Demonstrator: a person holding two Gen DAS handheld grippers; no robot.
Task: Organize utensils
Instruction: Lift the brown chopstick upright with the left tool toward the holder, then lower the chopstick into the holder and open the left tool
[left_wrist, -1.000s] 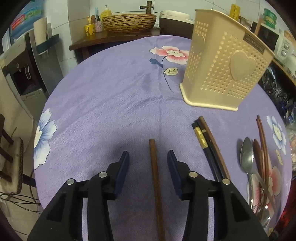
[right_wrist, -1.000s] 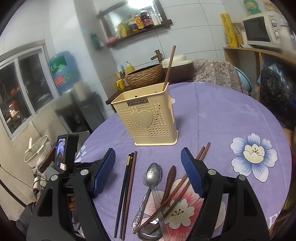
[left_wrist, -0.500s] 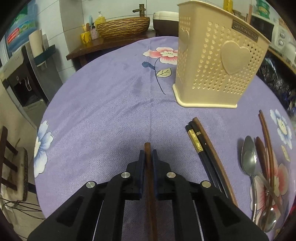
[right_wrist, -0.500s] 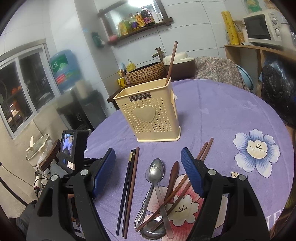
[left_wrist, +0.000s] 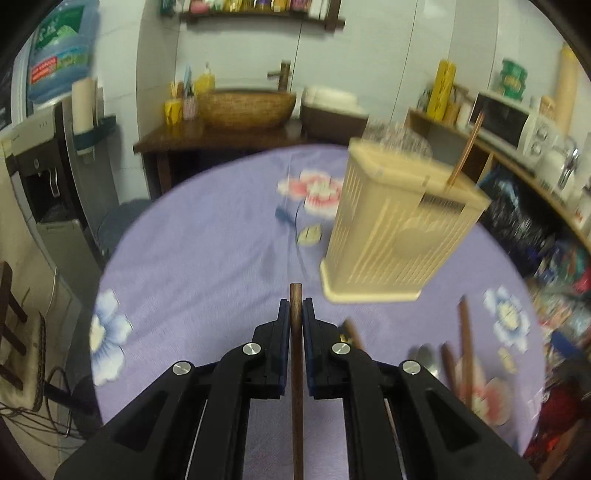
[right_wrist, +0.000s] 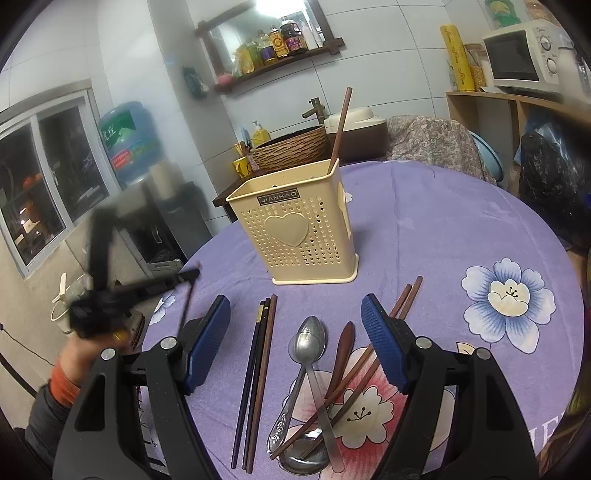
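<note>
left gripper (left_wrist: 295, 314) pinched tight on a brown wooden chopstick (left_wrist: 296, 387), lifted clear of the purple flowered tablecloth (left_wrist: 207, 258), just short of the cream perforated utensil holder (left_wrist: 399, 236). one chopstick (right_wrist: 339, 129) standing in that holder already. right gripper (right_wrist: 295, 332) spread wide, holding nothing, hovering over loose chopsticks (right_wrist: 258, 369), metal spoons (right_wrist: 308, 343) and a wooden spoon (right_wrist: 341, 350) on the cloth.

White tiled walls (right_wrist: 388, 55) are filling the upper frame; a wooden shelf (right_wrist: 273, 66) is holding bottles at top centre, and a dark window (right_wrist: 44, 177) is sitting at left.
</note>
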